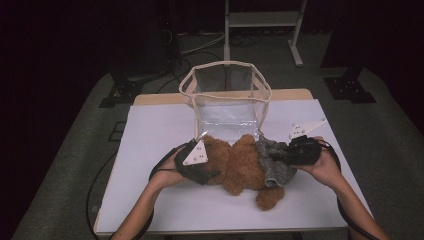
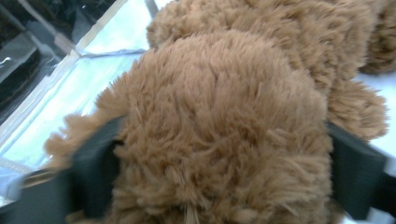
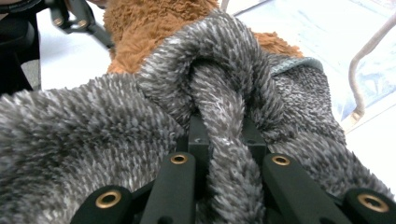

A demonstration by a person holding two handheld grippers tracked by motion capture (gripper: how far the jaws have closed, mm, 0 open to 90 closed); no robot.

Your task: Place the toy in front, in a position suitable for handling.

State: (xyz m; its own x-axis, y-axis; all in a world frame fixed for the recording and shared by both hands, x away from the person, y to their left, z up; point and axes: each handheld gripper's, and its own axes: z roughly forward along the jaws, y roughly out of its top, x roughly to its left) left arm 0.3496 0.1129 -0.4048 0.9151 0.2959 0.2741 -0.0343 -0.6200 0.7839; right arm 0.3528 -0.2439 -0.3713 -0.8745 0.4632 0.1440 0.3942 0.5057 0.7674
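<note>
A brown plush teddy bear (image 1: 240, 162) lies on the white table (image 1: 160, 135), partly dressed in a fuzzy grey garment (image 1: 274, 165) on its right side. My left gripper (image 1: 211, 172) comes in from the left. In the left gripper view its black jaws stand on either side of a round furry part of the bear (image 2: 219, 116) and press into the fur. My right gripper (image 1: 280, 156) is shut on a bunched fold of the grey garment (image 3: 219, 84), and brown fur (image 3: 140, 32) shows behind the fold.
A clear soft-sided bag with a cream rim (image 1: 225, 64) stands open just behind the bear. A metal stand's legs (image 1: 262, 20) are on the floor beyond the table. Bare white tabletop lies to the left and in front.
</note>
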